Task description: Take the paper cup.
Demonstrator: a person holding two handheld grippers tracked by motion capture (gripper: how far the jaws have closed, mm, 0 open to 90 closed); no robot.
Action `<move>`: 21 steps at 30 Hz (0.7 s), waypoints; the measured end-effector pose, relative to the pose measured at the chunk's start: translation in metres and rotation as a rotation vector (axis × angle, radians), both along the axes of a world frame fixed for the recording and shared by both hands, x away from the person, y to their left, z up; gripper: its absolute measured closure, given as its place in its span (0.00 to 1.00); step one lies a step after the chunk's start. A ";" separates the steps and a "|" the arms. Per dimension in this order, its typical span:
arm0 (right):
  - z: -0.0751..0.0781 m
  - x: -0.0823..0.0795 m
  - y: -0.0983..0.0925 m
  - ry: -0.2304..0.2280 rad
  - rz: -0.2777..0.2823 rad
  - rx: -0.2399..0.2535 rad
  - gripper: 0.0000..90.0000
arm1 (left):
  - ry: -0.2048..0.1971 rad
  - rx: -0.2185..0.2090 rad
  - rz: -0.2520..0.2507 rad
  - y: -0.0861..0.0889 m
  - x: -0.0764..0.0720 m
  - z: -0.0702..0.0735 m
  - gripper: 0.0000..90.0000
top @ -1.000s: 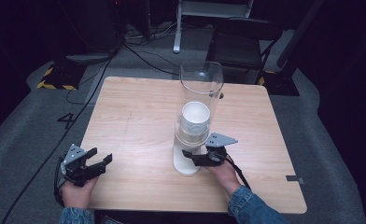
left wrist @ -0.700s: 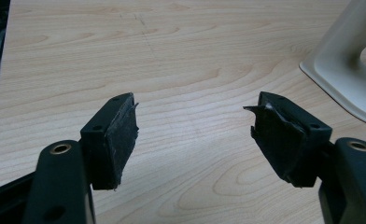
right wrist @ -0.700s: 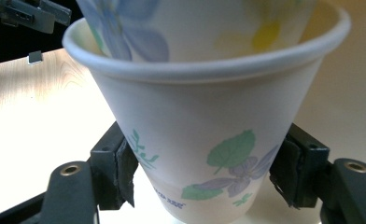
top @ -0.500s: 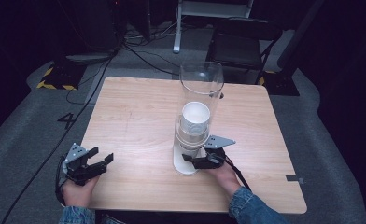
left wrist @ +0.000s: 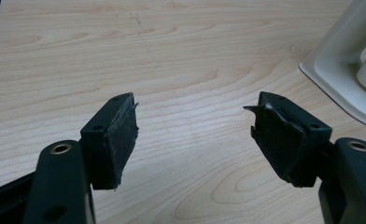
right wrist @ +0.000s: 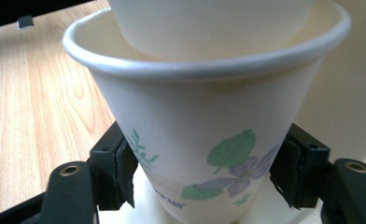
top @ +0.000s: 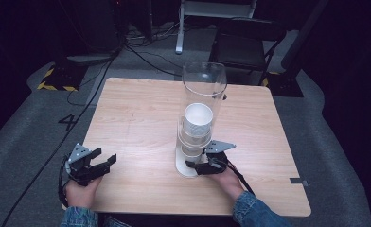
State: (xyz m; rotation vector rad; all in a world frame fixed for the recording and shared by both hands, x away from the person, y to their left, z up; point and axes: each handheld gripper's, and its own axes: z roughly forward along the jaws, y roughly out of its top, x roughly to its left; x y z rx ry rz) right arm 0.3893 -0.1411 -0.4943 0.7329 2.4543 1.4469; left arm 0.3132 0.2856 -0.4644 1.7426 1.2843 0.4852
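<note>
Nearest the person, at the wooden table's (top: 141, 113) front edge, the left gripper (top: 101, 163) rests low on the bare wood with its jaws spread wide and nothing between them; in the left gripper view its black pads (left wrist: 120, 135) frame only tabletop, with the corner of the white dispenser base (left wrist: 340, 60) off to one side. Farther in, the right gripper (top: 196, 166) reaches under the tall clear plastic tube (top: 203, 94) and has both pads pressed on the lowest white paper cup with a green leaf print (right wrist: 204, 140), just above the base. Another cup (right wrist: 209, 23) nests inside it, and the stack (top: 197, 127) stands inside the tube. Beyond the table lie cables (top: 141, 52) on grey carpet and a dark chair (top: 245, 45).
</note>
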 end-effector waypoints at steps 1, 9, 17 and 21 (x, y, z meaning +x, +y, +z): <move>0.000 0.000 0.000 0.007 -0.002 -0.006 0.36 | 0.000 0.005 -0.007 0.000 0.001 0.000 0.34; -0.003 -0.002 -0.001 0.015 -0.008 -0.002 0.36 | 0.007 0.000 -0.013 -0.003 0.005 -0.001 0.34; -0.002 -0.004 -0.005 0.008 -0.018 -0.009 0.36 | 0.010 0.002 -0.017 -0.006 0.009 0.000 0.34; -0.001 -0.005 -0.008 0.006 -0.024 -0.015 0.36 | 0.007 0.004 -0.028 -0.009 0.012 0.000 0.34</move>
